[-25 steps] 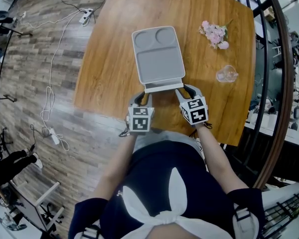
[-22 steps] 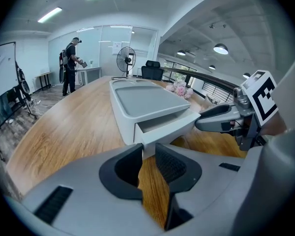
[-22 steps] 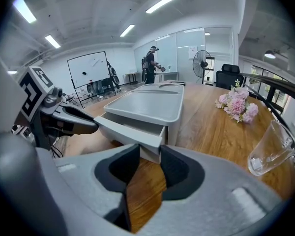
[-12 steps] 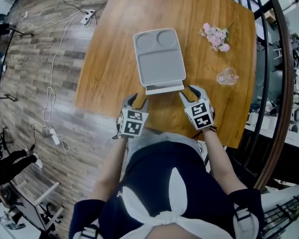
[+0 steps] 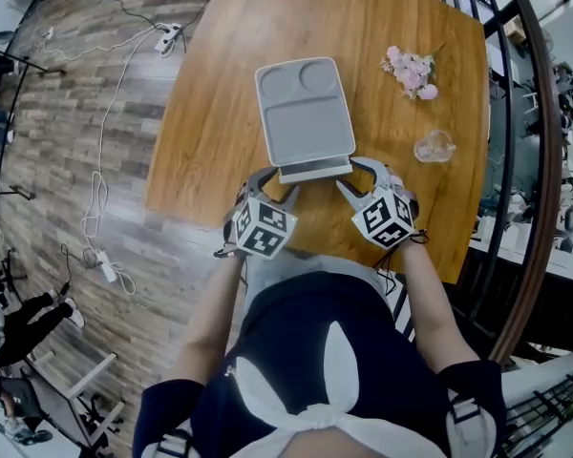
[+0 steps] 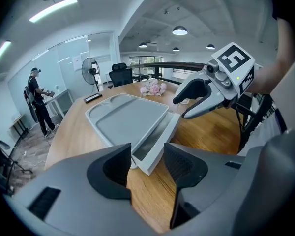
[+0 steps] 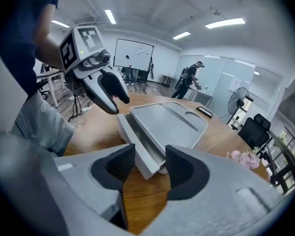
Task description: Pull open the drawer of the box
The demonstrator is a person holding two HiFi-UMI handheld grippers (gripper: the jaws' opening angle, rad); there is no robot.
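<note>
As left gripper (image 5: pixel 272 185) and right gripper (image 5: pixel 356 175) jaws just spread, empty, by the ajar drawer (image 5: pixel 313 171), flowers (image 5: pixel 411 70), glass (image 5: pixel 434 145) rightward, torso (image 5: pixel 306 351) hiding surface (image 5: pixel 210 113) edge.

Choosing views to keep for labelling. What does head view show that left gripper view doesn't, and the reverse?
Head view only: the left tongs seen from outside, and the power strip and cables on the floor.
Left gripper view only: those tongs' pads close up, apart after just opening and gripping nothing; a standing fan; ceiling lights.
Both: the grey box, its drawer partly out, pink flowers, and the right tongs, also just opened.
</note>
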